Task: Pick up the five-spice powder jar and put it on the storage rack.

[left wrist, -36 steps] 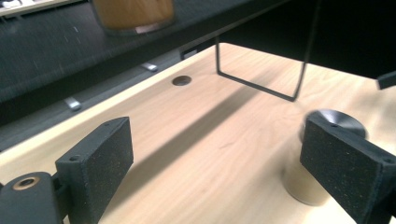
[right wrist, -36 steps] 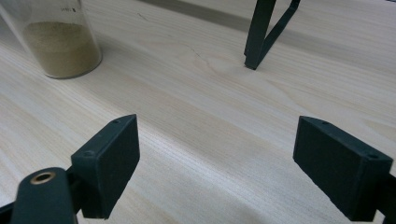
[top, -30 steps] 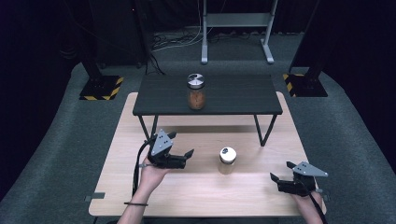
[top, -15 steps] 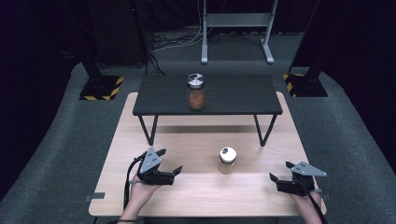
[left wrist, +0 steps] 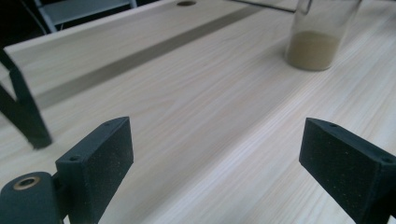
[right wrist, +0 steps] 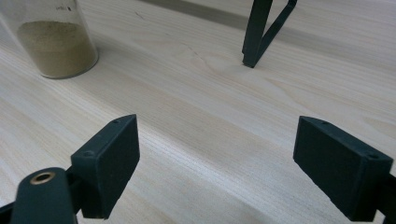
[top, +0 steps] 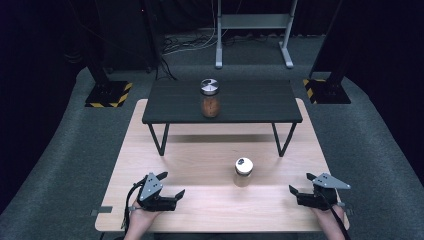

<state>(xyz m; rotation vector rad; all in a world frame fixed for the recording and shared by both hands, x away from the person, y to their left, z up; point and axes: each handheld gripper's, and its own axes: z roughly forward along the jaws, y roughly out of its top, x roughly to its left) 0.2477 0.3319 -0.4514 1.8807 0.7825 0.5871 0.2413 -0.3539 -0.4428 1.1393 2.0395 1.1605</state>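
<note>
Both my jaws stood wide apart, gripping nothing: left gripper point(top: 170, 186) at 7 o'clock, right gripper point(top: 301, 184) at 5. Powder jar point(top: 243, 172) stood upright mid-desk point(top: 200, 160), long axis vertical, lid up.

Jar point(left wrist: 322, 35) top cut off in both gripper views; label point(right wrist: 63, 8) unreadable.

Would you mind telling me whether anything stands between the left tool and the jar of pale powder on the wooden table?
Nothing visible does. The left tool is open, and bare wooden table lies between it and the jar of pale powder. The black shelf's legs stand farther back, off that line.
</note>
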